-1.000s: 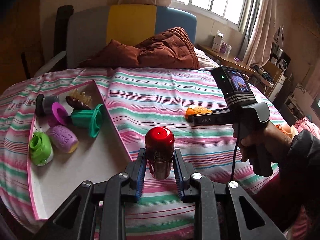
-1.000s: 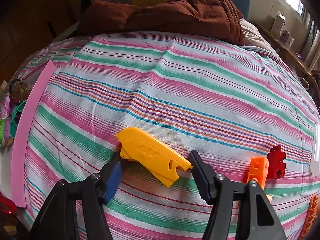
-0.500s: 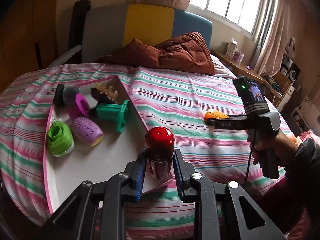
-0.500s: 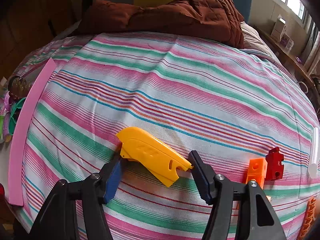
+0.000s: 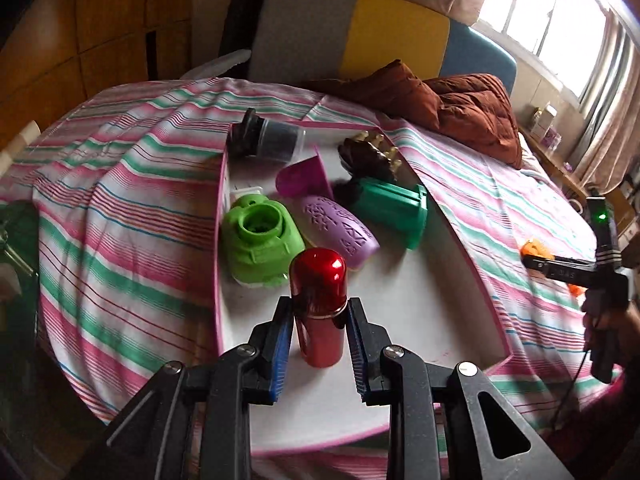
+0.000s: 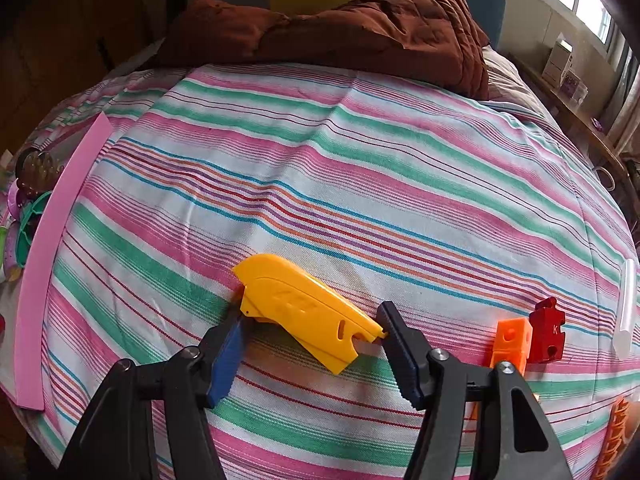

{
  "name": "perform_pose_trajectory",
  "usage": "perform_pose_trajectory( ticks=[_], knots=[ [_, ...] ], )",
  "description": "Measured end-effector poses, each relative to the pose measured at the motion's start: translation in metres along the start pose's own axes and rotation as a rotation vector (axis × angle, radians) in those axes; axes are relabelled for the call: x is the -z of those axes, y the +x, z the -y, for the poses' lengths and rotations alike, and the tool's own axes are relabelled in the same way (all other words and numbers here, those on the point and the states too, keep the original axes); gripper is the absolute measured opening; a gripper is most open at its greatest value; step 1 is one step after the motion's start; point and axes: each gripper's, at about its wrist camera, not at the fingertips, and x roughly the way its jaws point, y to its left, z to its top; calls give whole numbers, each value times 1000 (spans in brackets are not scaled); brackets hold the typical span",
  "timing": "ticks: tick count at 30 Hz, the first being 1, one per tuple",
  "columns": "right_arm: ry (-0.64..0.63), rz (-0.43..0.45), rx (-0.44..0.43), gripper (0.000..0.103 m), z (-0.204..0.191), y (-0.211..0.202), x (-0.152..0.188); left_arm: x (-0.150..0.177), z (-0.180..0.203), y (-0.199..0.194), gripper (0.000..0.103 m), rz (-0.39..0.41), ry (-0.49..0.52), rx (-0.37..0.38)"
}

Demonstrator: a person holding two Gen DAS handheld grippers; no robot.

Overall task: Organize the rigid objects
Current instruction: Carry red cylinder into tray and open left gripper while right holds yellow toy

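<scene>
My left gripper [image 5: 319, 340] is shut on a shiny red bottle [image 5: 319, 304] and holds it upright over the near part of the white tray with a pink rim [image 5: 416, 304]. The tray holds a green cap piece [image 5: 260, 242], a purple oval [image 5: 340, 230], a dark green holder [image 5: 394, 210], a magenta cup [image 5: 304, 178], a brown comb-like item [image 5: 370, 156] and a dark jar [image 5: 266, 138]. My right gripper [image 6: 310, 334] has both fingers against the ends of a yellow utility knife [image 6: 308, 310] lying on the striped bed; it also shows in the left wrist view [image 5: 576, 270].
An orange block [image 6: 510, 340], a dark red puzzle-shaped piece [image 6: 547, 330] and a clear stick [image 6: 625, 308] lie to the right of the knife. The tray's pink rim [image 6: 52, 256] is at the far left. A brown quilt [image 6: 360, 28] lies at the headboard.
My left gripper has carried the red bottle left from above the bedsheet to above the tray. The right gripper has stayed around the yellow knife.
</scene>
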Motion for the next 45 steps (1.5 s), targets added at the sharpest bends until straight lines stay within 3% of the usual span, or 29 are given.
perform_pose_trajectory(
  ticks=[7,11,20,45],
  knots=[
    [0,0,0,64,0,0,0,0,-9,7,27,-23,-14,-39],
    [0,1,1,64,1,-1,1,-3,-16,-1,37,10,-35,-64],
    [-3,2,7,64,0,-1,1,2,-11,-11,39,48,3,-121],
    [-8,8,13,64,0,-1,3,11,-9,-22,43,53,-1,-143]
  ],
)
